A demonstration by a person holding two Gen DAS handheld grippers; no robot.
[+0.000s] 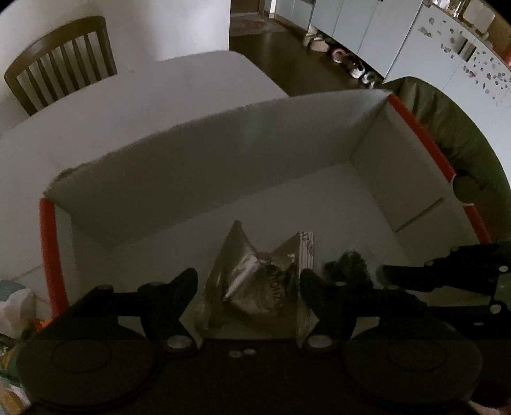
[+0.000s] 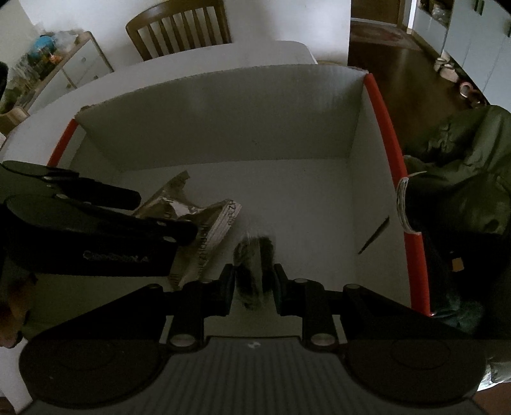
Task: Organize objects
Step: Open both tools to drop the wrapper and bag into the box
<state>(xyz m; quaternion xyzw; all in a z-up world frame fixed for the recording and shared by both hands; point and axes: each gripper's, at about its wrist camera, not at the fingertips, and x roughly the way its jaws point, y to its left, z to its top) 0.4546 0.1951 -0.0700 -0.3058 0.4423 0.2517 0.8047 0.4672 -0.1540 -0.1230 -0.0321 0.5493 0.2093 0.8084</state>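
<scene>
A white cardboard box [image 1: 223, 159] with red edge strips stands on a white table. On its floor lies a crinkled silvery foil packet [image 1: 255, 287], between the spread fingers of my left gripper [image 1: 249, 277], which is open; the pads stand apart from the packet's sides. Seen from the right wrist, the packet [image 2: 217, 220] lies partly under the left gripper [image 2: 164, 215]. My right gripper [image 2: 254, 277] is shut on a small dark fuzzy object [image 2: 254, 268] low inside the box. From the left wrist, that fuzzy object [image 1: 346, 265] sits just right of the packet, with the right gripper [image 1: 386, 271] behind it.
A wooden chair [image 2: 179, 28] stands at the table's far side. A green jacket sleeve [image 2: 463, 178] rests over the box's right edge. A low cabinet [image 2: 64, 70] with clutter is at the left. Bowls and cups [image 1: 351, 64] lie on the dark floor.
</scene>
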